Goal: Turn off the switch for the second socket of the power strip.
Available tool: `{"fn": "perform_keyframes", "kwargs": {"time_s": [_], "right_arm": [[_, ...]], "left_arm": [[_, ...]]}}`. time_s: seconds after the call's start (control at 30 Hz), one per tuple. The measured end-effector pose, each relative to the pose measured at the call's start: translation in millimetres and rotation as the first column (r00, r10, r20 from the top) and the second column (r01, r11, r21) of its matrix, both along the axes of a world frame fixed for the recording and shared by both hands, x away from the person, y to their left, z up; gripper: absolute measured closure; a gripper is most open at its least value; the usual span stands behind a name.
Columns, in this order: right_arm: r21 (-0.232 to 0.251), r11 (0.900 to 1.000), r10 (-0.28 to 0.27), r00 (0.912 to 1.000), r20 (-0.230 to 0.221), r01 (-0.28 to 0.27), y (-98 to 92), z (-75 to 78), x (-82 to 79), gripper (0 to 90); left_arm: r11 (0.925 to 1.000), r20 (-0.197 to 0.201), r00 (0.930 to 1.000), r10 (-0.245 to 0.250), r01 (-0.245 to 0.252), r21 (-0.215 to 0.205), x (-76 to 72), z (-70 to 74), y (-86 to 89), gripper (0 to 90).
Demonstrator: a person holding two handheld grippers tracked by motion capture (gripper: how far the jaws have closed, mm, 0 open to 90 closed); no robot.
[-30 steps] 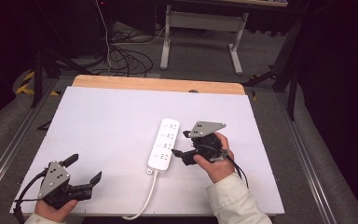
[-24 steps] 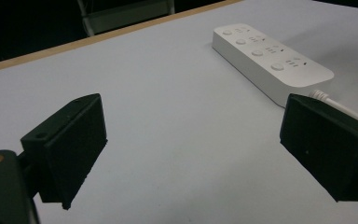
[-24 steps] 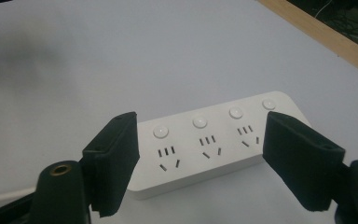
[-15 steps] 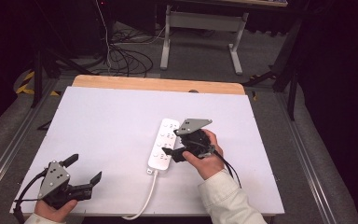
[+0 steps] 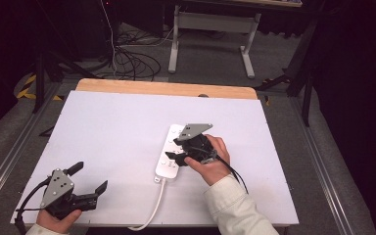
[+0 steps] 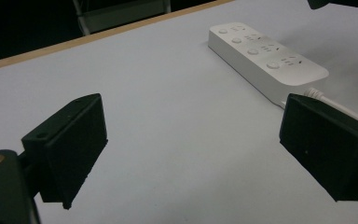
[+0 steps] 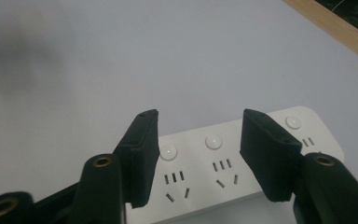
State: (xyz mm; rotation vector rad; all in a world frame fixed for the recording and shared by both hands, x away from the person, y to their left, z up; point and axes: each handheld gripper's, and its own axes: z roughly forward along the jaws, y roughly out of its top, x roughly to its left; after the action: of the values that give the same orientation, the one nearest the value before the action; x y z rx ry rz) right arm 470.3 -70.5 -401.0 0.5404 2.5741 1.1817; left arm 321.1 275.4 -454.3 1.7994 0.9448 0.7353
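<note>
One white table (image 5: 103, 127) spans the centre of the high view, and the white power strip (image 5: 172, 151) lies just right of its centre, cable (image 5: 152, 209) trailing toward the bottom edge. Within the last second the right gripper (image 5: 177, 148) has moved leftward from beside the strip to directly over it. Its jaws stand partly open, holding nothing, framing two switch buttons (image 7: 213, 142); a press or grasp appears imminent. The left gripper (image 5: 89, 178) remains at lower left, wide open and empty.
</note>
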Motion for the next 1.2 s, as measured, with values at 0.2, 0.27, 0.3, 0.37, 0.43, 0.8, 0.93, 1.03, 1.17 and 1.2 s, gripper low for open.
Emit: {"fn": "perform_keyframes", "kwargs": {"time_s": [0.2,0.27,0.3,0.37,0.43,0.8,0.93,1.03,1.17,1.2], "right_arm": [[0.001,1.000,-0.012,0.9973,-0.072,0.012,3.8,-6.1,5.0,60.0],[0.003,1.000,-0.001,0.9959,-0.090,0.001,5.1,-9.1,7.8,69.5],[-0.004,1.000,0.000,0.9956,-0.094,-0.001,5.8,-10.3,8.8,76.2],[-0.015,1.000,0.005,0.9943,-0.106,-0.007,7.7,-13.7,11.3,84.5],[0.019,1.000,0.012,0.9860,-0.166,-0.009,8.9,-18.6,14.5,90.0],[-0.026,0.998,-0.067,0.9897,-0.127,0.064,20.4,-39.1,28.4,90.0],[-0.019,0.996,-0.087,0.9875,-0.131,0.085,20.7,-44.2,33.2,90.0],[-0.022,0.995,-0.095,0.9873,-0.128,0.093,21.2,-47.2,35.6,90.0],[-0.018,0.995,-0.101,0.9873,-0.123,0.100,22.3,-50.0,37.1,90.0],[-0.017,0.994,-0.106,0.9868,-0.123,0.105,22.7,-50.4,37.0,90.0]], "left_arm": [[1.0000,0.002,1.0000,0.001,-0.001,0.000,0.0,0.1,0.4,8.1],[1.0000,0.002,1.0000,0.000,0.000,0.000,-0.1,0.1,0.5,8.1],[1.0000,0.001,1.0000,-0.001,0.001,0.000,-0.1,0.2,0.4,8.1],[1.0000,0.001,1.0000,-0.002,0.002,-0.002,-0.3,0.1,0.0,8.2],[1.0000,0.002,1.0000,-0.004,0.004,0.004,-0.2,0.4,0.1,8.2],[1.0000,0.004,1.0000,-0.003,0.003,0.000,-0.3,0.6,1.0,8.2],[1.0000,0.005,1.0000,-0.002,0.002,0.000,-0.2,0.4,0.7,8.2],[1.0000,0.005,1.0000,-0.002,0.002,-0.001,-0.1,0.3,0.8,8.2],[1.0000,0.006,1.0000,-0.002,0.002,0.004,0.1,0.4,1.0,8.2],[1.0000,0.003,1.0000,-0.002,0.002,0.000,0.1,0.2,0.7,8.2]]}}
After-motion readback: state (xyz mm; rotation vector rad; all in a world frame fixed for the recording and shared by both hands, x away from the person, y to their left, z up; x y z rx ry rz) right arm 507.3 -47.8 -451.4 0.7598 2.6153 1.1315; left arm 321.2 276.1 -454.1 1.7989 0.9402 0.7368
